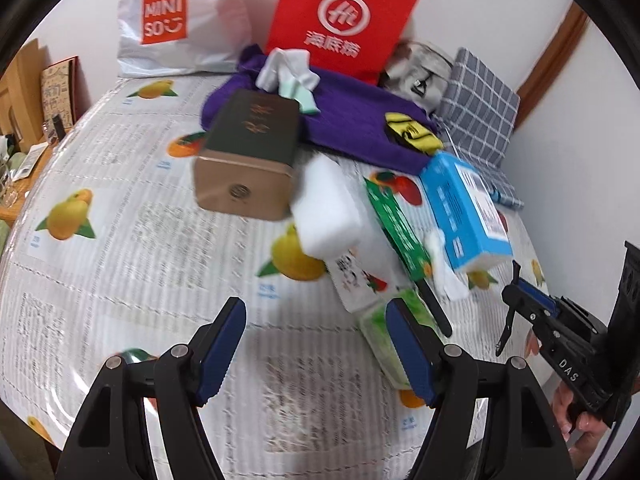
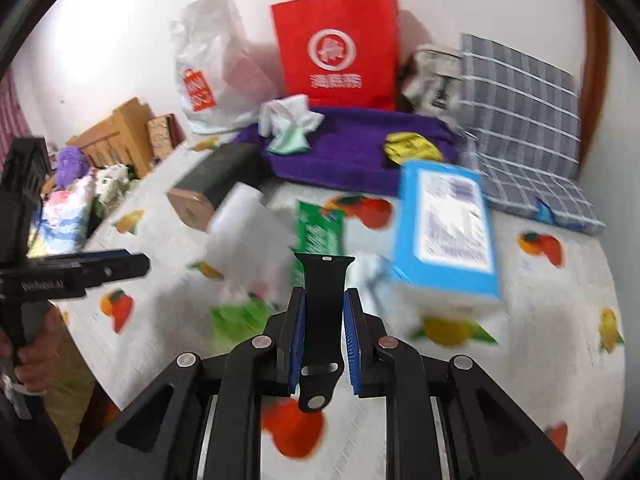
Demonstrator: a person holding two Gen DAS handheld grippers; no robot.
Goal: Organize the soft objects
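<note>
Nearest my right wrist camera, a black watch strap point(image 2: 324, 312) stands upright between the blue pads of my right gripper point(image 2: 325, 334); the jaws are closed on it, pressing both of its edges. My left gripper point(image 1: 316, 354) hangs above the fruit-print bench point(image 1: 120, 280) with its jaws spread wide and nothing between them.

Beyond the strap, in the middle of the bench, lies a cluster: a white foam block point(image 2: 246, 236), a green packet point(image 2: 320, 228) just right of it, and a blue box point(image 2: 444, 232) further right. A dark box with a brown end point(image 2: 212, 186) lies tilted at the left of the cluster, touching the foam block.

Farther back, a purple towel point(image 2: 352, 152) is spread flat. On it rest a white and mint cloth point(image 2: 290, 124) at the left and a yellow cloth point(image 2: 412, 148) at the right. A grey checked cloth point(image 2: 524, 128) lies right of the towel.

Against the far wall stand a red paper bag point(image 2: 340, 48) and a white plastic bag point(image 2: 212, 68).
</note>
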